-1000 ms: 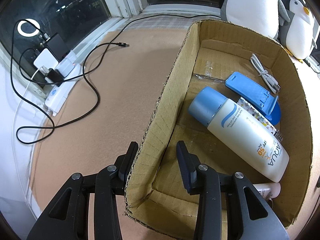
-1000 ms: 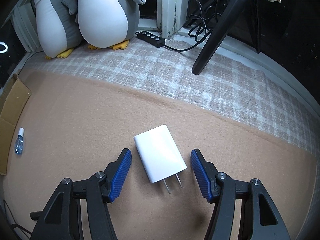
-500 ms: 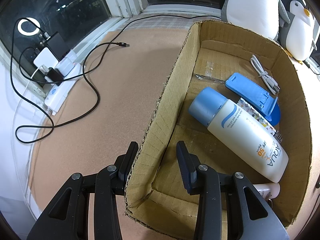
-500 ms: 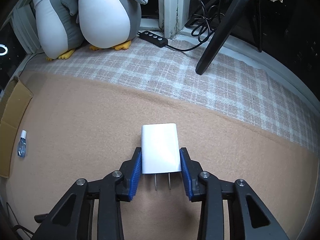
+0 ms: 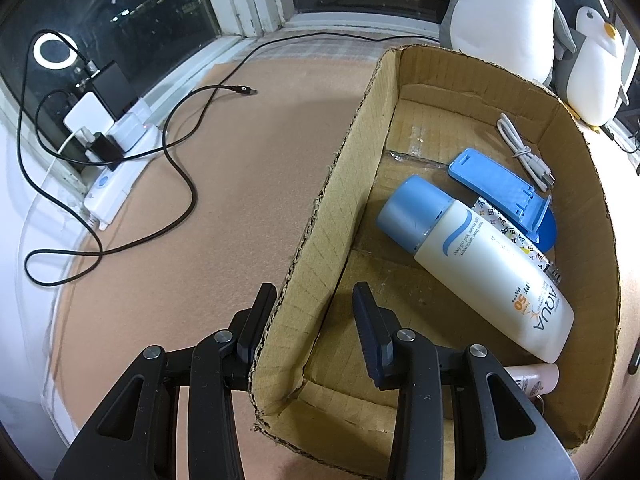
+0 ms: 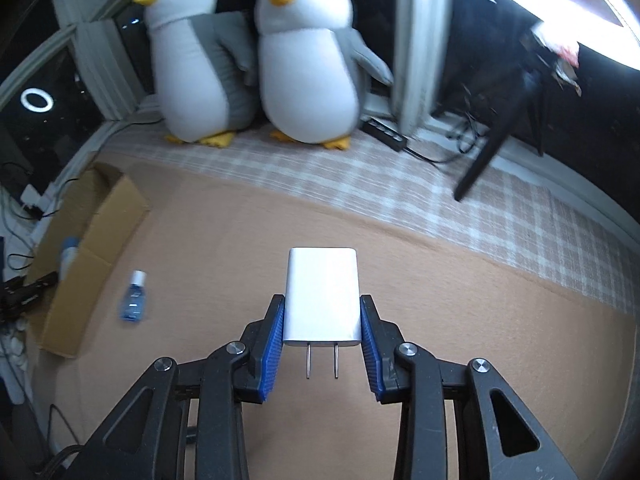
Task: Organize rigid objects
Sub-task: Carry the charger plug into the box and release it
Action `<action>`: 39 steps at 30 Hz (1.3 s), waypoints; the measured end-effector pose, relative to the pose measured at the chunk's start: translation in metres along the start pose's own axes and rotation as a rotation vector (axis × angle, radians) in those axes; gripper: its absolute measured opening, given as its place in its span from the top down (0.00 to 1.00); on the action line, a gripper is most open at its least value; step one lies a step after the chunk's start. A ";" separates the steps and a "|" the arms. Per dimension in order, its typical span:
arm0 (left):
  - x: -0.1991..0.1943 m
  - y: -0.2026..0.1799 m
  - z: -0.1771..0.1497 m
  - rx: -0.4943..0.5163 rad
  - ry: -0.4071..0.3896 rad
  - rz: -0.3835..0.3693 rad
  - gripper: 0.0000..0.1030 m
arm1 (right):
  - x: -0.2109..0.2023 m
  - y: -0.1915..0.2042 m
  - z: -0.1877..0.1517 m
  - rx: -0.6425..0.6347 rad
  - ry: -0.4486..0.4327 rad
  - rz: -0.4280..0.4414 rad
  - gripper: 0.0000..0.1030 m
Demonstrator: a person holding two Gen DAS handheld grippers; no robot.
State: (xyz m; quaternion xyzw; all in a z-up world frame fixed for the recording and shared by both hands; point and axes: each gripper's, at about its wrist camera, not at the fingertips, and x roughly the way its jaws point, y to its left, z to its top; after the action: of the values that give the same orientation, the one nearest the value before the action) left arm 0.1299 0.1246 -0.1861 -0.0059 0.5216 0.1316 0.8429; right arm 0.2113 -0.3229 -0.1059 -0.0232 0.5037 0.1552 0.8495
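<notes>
My right hand-held gripper [image 6: 322,330] clamps the white charger [image 6: 321,298] above the tan mat; my left hand-held gripper [image 5: 310,314] pinches the cardboard box [image 5: 596,220] wall. I should carry level and release low inside. The bottle [image 5: 480,264] reads "AQUA", "50".

A white rectangular plastic wall charger [image 6: 321,294] is held flat above the tan mat, its two metal prongs pointed near.
</notes>
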 end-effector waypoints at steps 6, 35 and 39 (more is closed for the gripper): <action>-0.001 0.004 -0.001 -0.006 -0.005 -0.028 0.64 | -0.022 0.064 0.013 -0.097 -0.034 0.072 0.69; 0.000 0.009 -0.003 0.006 -0.032 -0.078 0.63 | 0.068 0.296 0.069 -0.269 0.065 0.221 0.69; 0.000 0.008 -0.002 0.006 -0.032 -0.080 0.63 | 0.083 0.300 0.072 -0.245 0.085 0.211 0.69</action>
State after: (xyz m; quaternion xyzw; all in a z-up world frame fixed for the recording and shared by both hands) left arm 0.1259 0.1324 -0.1859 -0.0222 0.5077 0.0961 0.8559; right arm 0.2231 -0.0038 -0.1075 -0.0802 0.5160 0.3030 0.7972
